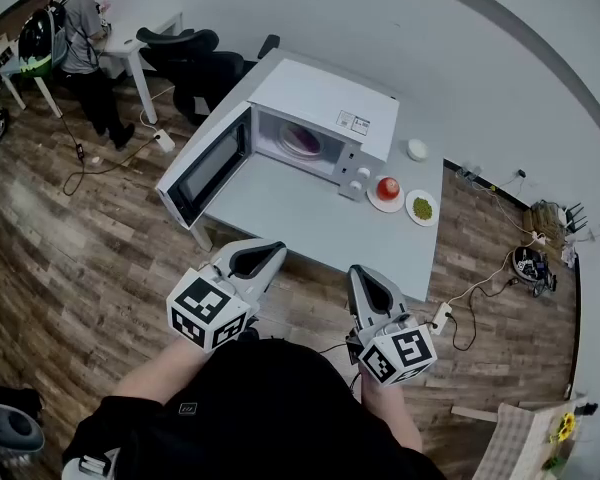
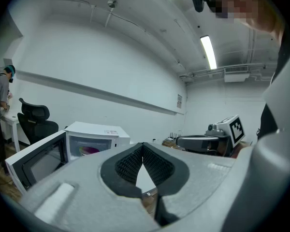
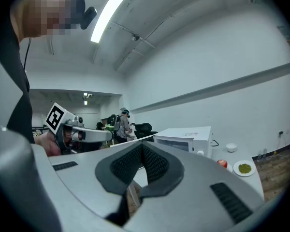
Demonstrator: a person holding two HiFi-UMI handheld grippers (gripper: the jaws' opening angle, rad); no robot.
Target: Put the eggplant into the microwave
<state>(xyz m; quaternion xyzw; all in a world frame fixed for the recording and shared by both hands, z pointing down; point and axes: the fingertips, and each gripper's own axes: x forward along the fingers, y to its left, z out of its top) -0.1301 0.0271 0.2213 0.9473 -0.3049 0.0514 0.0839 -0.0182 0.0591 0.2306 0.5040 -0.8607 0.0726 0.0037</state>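
Note:
The white microwave (image 1: 325, 98) stands on a grey table (image 1: 280, 208) with its door (image 1: 208, 168) swung wide to the left. Inside the chamber lies a purple eggplant (image 1: 302, 140), which also shows in the left gripper view as a purple shape (image 2: 89, 150). My left gripper (image 1: 278, 250) and right gripper (image 1: 361, 272) hover side by side at the table's near edge, well short of the microwave. Both are shut, pads together, with nothing between them. Each gripper view shows its own jaws closed, left (image 2: 143, 146) and right (image 3: 142, 146).
Right of the microwave sit a plate with a red fruit (image 1: 387, 189), a plate of green food (image 1: 422, 208) and a small white bowl (image 1: 417, 149). Black office chairs (image 1: 195, 63) and a person (image 1: 85, 38) at a desk are far left. Cables and a power strip (image 1: 442, 316) lie on the floor.

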